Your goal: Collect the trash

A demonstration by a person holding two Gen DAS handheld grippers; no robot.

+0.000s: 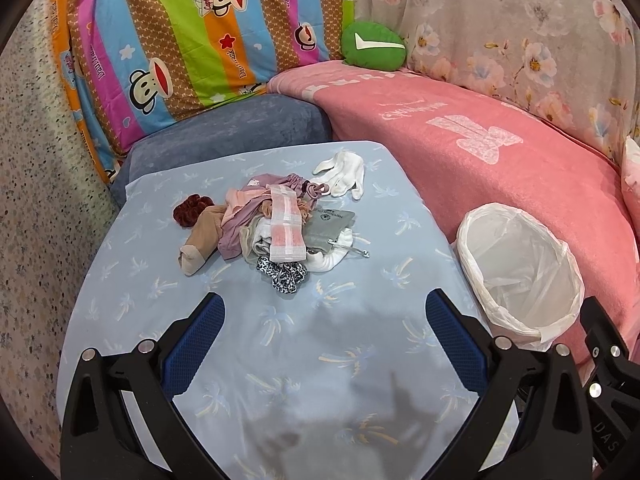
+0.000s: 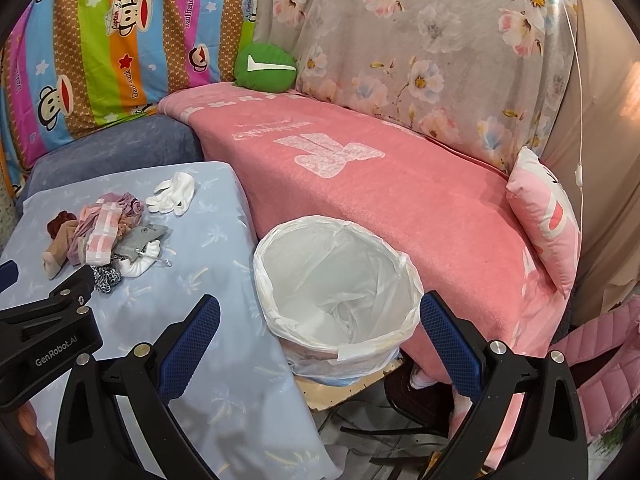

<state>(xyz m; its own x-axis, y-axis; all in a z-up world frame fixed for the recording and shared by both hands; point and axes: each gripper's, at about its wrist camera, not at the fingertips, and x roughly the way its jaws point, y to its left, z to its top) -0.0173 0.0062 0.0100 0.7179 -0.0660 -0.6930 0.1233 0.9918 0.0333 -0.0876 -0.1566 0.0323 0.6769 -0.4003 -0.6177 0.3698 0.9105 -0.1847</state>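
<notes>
A pile of small cloth items (image 1: 268, 224) lies on the light blue table cover (image 1: 280, 360): a dark red scrunchie (image 1: 192, 210), a beige sock (image 1: 200, 246), a pink checked cloth (image 1: 285, 230), a leopard scrunchie (image 1: 284, 274), a grey pouch (image 1: 330, 226). White gloves (image 1: 342, 174) lie just behind. The pile also shows in the right wrist view (image 2: 104, 236). A bin with a white liner (image 2: 336, 284) stands right of the table, also in the left wrist view (image 1: 520, 276). My left gripper (image 1: 324, 320) is open, short of the pile. My right gripper (image 2: 320, 320) is open above the bin.
A pink blanket (image 2: 400, 200) covers the sofa behind the bin. A green cushion (image 1: 374, 46) sits at the back corner, a pink pillow (image 2: 548, 220) at the right. A grey-blue cushion (image 1: 224, 136) lies behind the table. Striped and floral sheets hang behind.
</notes>
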